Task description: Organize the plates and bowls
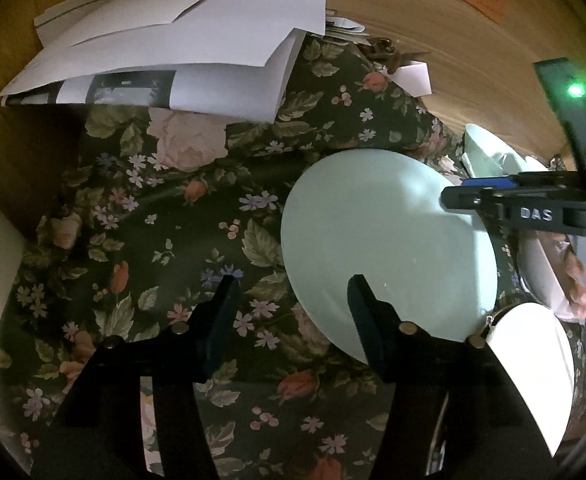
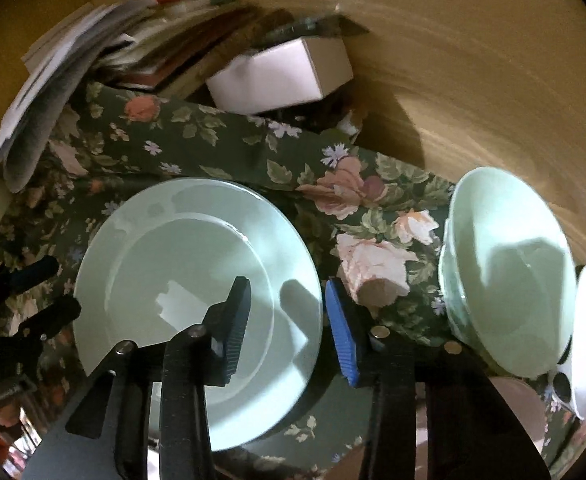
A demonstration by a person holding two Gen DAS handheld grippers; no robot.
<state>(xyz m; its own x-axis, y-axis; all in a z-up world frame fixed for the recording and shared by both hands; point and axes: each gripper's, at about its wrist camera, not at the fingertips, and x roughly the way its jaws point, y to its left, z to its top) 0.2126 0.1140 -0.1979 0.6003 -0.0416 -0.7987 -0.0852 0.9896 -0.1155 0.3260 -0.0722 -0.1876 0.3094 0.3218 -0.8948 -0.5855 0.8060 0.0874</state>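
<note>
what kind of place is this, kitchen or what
Probably a home dining table rather than a kitchen counter: a floral tablecloth, a pale green plate and bowl, and loose papers piled at one end.

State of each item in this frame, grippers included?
Pale green round plate: flat on floral cloth, empty.
Pale green ceramic bowls: nested, empty.
White paper sheets: loosely piled.
Left gripper: open, holding nothing.
Right gripper: open, astride the plate's rim.

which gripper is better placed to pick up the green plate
Both straddle the green plate rim without pressing yet. The right gripper looks better placed: its fingers sit squarely astride the rim. The left gripper has one finger over the plate, the other wide over the cloth.
</note>
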